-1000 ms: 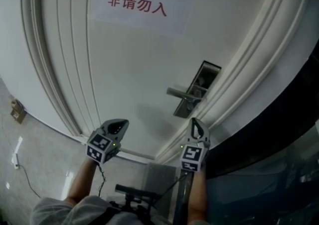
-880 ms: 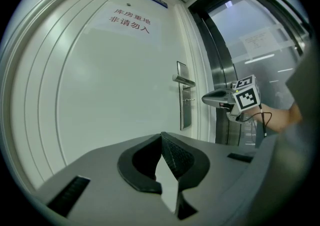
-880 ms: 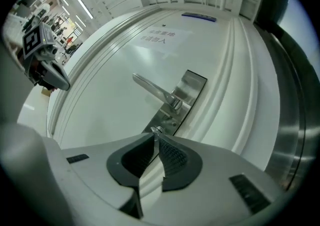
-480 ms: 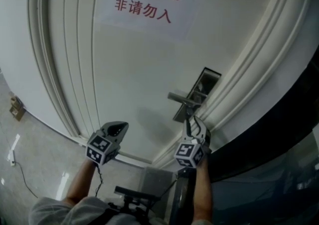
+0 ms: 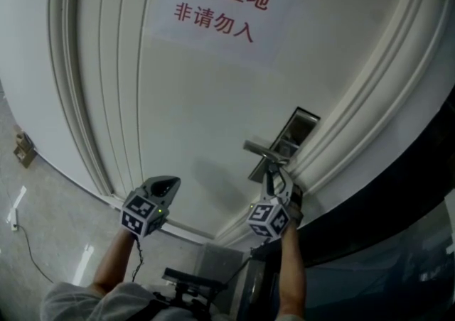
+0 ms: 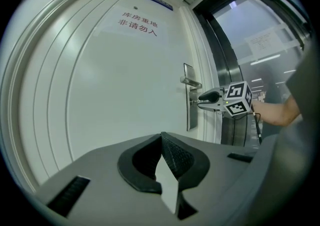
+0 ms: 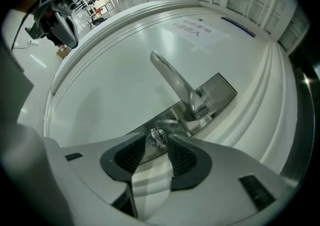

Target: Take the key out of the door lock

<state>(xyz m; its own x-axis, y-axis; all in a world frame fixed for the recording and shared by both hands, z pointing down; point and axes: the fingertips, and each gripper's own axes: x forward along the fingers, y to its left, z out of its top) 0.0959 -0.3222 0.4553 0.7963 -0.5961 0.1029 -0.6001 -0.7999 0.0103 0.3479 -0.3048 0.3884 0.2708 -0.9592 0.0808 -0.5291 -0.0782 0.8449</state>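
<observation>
A small silver key (image 7: 156,136) sticks out of the steel lock plate (image 7: 215,92) below the lever handle (image 7: 175,82) of a white door (image 5: 192,99). My right gripper (image 7: 157,146) is right at the lock and its jaws are opening. The key head stands between the pad tips and neither pad presses on it. In the head view the right gripper (image 5: 272,172) reaches up under the handle (image 5: 259,149) and hides the key. My left gripper (image 5: 162,186) hangs away from the door at the lower left, shut and empty; its pads (image 6: 172,152) meet.
A paper sign with red characters (image 5: 220,11) is stuck high on the door. Raised mouldings (image 5: 85,99) run down the door's left side. A dark glass panel (image 5: 398,192) borders the door frame on the right. A cable (image 5: 25,234) lies on the floor at the left.
My right gripper has moved up to the lock plate under the handle and its jaws have gone from shut to apart around the key. The left gripper has barely moved.
</observation>
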